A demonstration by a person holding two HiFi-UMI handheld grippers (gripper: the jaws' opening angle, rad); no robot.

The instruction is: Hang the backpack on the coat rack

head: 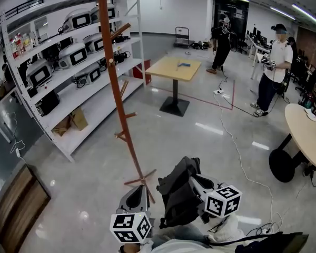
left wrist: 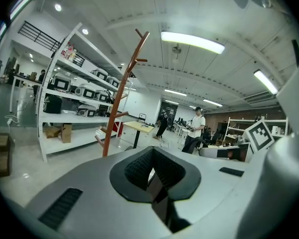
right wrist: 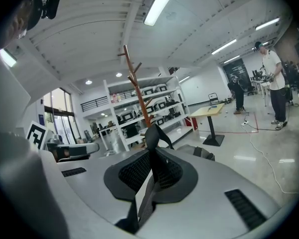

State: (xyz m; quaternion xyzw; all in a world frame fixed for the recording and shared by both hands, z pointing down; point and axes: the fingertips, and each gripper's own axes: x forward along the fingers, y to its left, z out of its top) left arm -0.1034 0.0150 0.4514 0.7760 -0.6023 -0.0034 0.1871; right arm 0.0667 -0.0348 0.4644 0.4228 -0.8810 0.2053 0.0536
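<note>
The coat rack (head: 118,96) is a tall orange-brown pole with short pegs; its crossed foot rests on the floor just ahead of me. It also rises beyond the jaws in the left gripper view (left wrist: 117,106) and the right gripper view (right wrist: 138,91). A dark grey backpack (head: 178,194) hangs low between my grippers, right of the rack's foot. My right gripper (head: 194,182) is shut on a black backpack strap (right wrist: 154,136) that loops up out of the jaws. My left gripper (head: 139,191) is shut on another dark strap (left wrist: 162,203).
White shelving (head: 68,62) with appliances and cardboard boxes lines the left. A square table (head: 175,67) stands behind the rack and a round table (head: 305,133) at the right. Two people (head: 273,67) stand at the back. A cable (head: 237,152) trails over the floor.
</note>
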